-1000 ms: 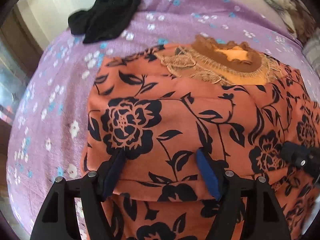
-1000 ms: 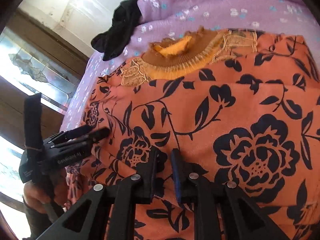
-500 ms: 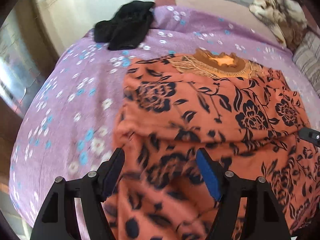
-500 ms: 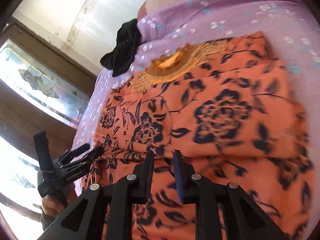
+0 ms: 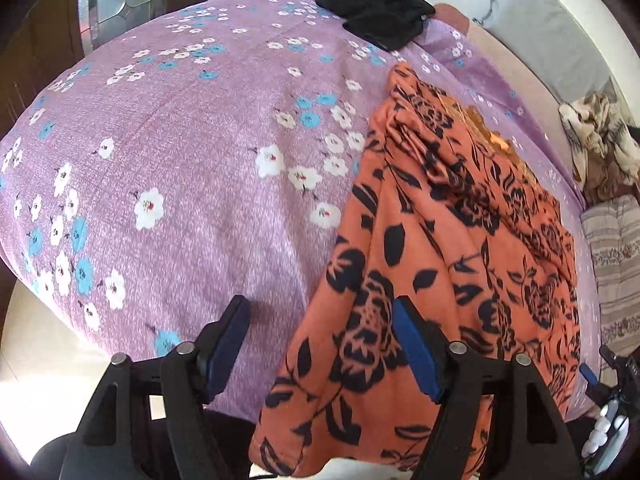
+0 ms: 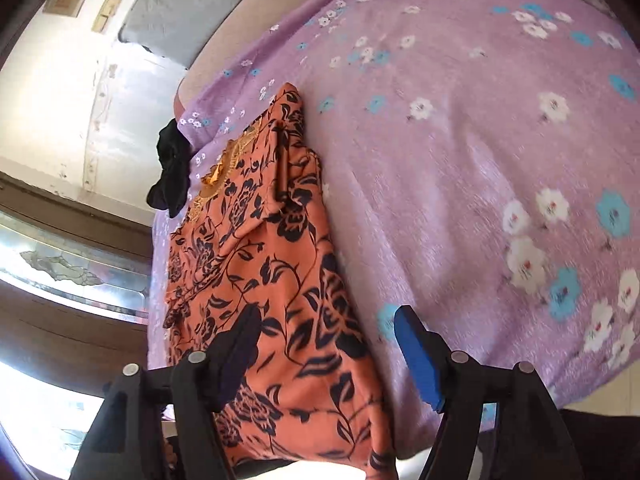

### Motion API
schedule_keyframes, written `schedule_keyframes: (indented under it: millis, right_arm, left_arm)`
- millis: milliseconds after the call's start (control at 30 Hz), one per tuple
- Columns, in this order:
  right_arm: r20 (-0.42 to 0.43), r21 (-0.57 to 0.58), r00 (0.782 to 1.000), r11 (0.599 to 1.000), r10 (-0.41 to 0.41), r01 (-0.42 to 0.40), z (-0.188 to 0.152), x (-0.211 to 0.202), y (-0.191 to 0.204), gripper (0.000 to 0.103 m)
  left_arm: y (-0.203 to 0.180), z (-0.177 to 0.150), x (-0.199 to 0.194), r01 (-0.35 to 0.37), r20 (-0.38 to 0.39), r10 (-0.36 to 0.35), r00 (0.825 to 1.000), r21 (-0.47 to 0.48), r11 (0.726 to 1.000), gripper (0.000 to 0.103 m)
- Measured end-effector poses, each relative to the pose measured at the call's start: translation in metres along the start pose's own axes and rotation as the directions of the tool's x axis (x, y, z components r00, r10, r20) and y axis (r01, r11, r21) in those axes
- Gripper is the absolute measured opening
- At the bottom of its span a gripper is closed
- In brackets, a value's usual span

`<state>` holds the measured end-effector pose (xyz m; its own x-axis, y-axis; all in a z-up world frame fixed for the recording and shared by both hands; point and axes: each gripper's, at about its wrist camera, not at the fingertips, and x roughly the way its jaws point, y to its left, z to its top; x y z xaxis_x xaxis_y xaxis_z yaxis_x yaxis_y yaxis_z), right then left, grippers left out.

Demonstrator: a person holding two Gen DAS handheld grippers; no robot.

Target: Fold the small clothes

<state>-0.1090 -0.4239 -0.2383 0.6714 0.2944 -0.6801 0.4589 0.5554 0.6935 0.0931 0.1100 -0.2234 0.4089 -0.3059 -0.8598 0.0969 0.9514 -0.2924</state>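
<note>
Orange floral garment (image 5: 460, 248), black-printed, lying in a long folded strip on a purple flowered bedspread (image 5: 192, 184), near end draped over the bed's edge. Left gripper (image 5: 320, 344) held wide apart, empty, right pad over the fabric's hem. Right gripper (image 6: 324, 348) likewise spread, gripping nothing, straddling the strip's right edge. Black clothing (image 5: 376, 8) bunched at the far side, well apart from the garment. Grey cushion (image 5: 548, 36) against a pale wall, striped bedding (image 5: 616, 264) to one side, dark wooden window frame (image 6: 72, 216) beyond.
</note>
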Motion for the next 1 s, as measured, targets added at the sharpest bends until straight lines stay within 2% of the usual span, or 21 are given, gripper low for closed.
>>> schedule_keyframes:
  millis: [67, 133, 200, 267, 333, 400, 433, 467, 500, 533, 567, 600, 667, 733, 767, 800, 833, 867, 900, 1000]
  right_arm:
    - [-0.053, 0.015, 0.998, 1.0, 0.021, -0.02, -0.007, 0.012, -0.008, 0.072]
    - [-0.05, -0.004, 0.998, 0.999, 0.038, -0.038, -0.014, 0.017, -0.008, 0.073]
    - [-0.069, -0.049, 0.996, 0.997, 0.058, -0.062, -0.024, 0.018, -0.002, 0.069]
    - [-0.129, -0.081, 0.988, 0.992, 0.089, -0.1, -0.037, 0.031, 0.01, 0.042]
    - [-0.117, -0.15, 0.992, 0.987, 0.041, -0.058, -0.045, 0.033, 0.024, 0.041]
    - [-0.102, -0.153, 0.995, 0.988, 0.023, -0.038, -0.045, 0.03, 0.027, 0.041]
    - [-0.096, -0.155, 0.995, 0.988, -0.006, -0.009, -0.044, 0.028, 0.027, 0.041]
    - [-0.09, -0.168, 0.995, 0.985, -0.045, 0.03, -0.043, 0.027, 0.028, 0.042]
    - [-0.084, -0.183, 0.992, 0.98, -0.097, 0.081, -0.041, 0.026, 0.029, 0.044]
    - [-0.077, -0.19, 0.988, 0.975, -0.131, 0.114, -0.04, 0.026, 0.029, 0.06]
    - [-0.071, -0.193, 0.989, 0.975, -0.129, 0.114, -0.041, 0.024, 0.028, 0.064]
    - [-0.082, -0.193, 0.989, 0.976, -0.12, 0.102, -0.041, 0.025, 0.026, 0.064]
    - [-0.128, -0.214, 0.984, 0.973, -0.12, 0.09, -0.045, 0.032, 0.025, 0.065]
    - [-0.137, -0.254, 0.98, 0.962, -0.142, 0.104, -0.051, 0.034, 0.031, 0.063]
    - [-0.145, -0.269, 0.975, 0.955, -0.167, 0.123, -0.054, 0.036, 0.034, 0.054]
    - [-0.143, -0.278, 0.972, 0.95, -0.189, 0.144, -0.057, 0.037, 0.036, 0.046]
    - [-0.14, -0.287, 0.969, 0.945, -0.206, 0.16, -0.059, 0.037, 0.037, 0.028]
    - [-0.143, -0.288, 0.97, 0.946, -0.195, 0.148, -0.06, 0.036, 0.038, 0.015]
    - [-0.14, -0.286, 0.973, 0.948, -0.183, 0.137, -0.061, 0.034, 0.038, 0.012]
    - [-0.116, -0.255, 0.989, 0.965, -0.094, 0.062, -0.057, 0.025, 0.04, 0.011]
  left_arm:
    - [-0.004, -0.007, -0.003, 0.0, -0.011, 0.0, 1.0, 0.029, 1.0, 0.033]
    - [-0.007, -0.012, -0.004, 0.039, -0.043, -0.037, 0.998, 0.048, 0.998, 0.013]
    - [-0.009, -0.018, -0.008, 0.036, -0.041, -0.033, 0.999, 0.066, 0.997, 0.012]
    - [-0.012, -0.023, -0.017, 0.054, -0.025, -0.051, 0.998, 0.096, 0.994, 0.012]
    - [-0.014, -0.027, -0.026, 0.071, -0.018, -0.07, 0.997, 0.111, 0.991, 0.012]
    - [-0.009, -0.024, -0.028, 0.055, -0.02, -0.054, 0.998, 0.1, 0.993, 0.013]
    - [-0.004, -0.022, -0.028, 0.041, -0.031, -0.039, 0.999, 0.087, 0.995, 0.022]
    - [0.002, -0.019, -0.024, 0.031, -0.048, -0.027, 0.998, 0.068, 0.997, 0.047]
    - [0.008, -0.017, -0.021, 0.025, -0.064, -0.022, 0.998, 0.044, 0.999, 0.058]
    - [0.011, -0.017, -0.019, 0.037, -0.073, -0.035, 0.997, 0.022, 0.999, 0.071]
    - [0.011, -0.016, -0.016, 0.059, -0.087, -0.057, 0.995, 0.02, 0.998, 0.071]
    - [0.007, -0.018, -0.012, 0.084, -0.115, -0.079, 0.99, 0.04, 0.996, 0.071]
    - [-0.007, -0.03, -0.004, 0.084, -0.178, -0.065, 0.982, 0.105, 0.991, 0.071]
    - [-0.019, -0.041, 0.002, 0.017, -0.203, 0.019, 0.979, 0.175, 0.984, 0.068]
    - [-0.024, -0.044, 0.002, -0.013, -0.191, 0.054, 0.98, 0.207, 0.978, 0.056]
    - [-0.025, -0.045, 0.001, -0.027, -0.185, 0.067, 0.98, 0.214, 0.977, 0.049]
    - [-0.022, -0.043, -0.001, -0.006, -0.19, 0.042, 0.981, 0.187, 0.982, 0.033]
    - [-0.019, -0.041, -0.003, 0.026, -0.2, 0.006, 0.98, 0.157, 0.987, 0.011]
    - [-0.016, -0.039, -0.004, 0.063, -0.209, -0.035, 0.977, 0.131, 0.989, 0.009]
    - [-0.015, -0.038, -0.011, 0.091, -0.198, -0.063, 0.978, 0.136, 0.986, 0.009]
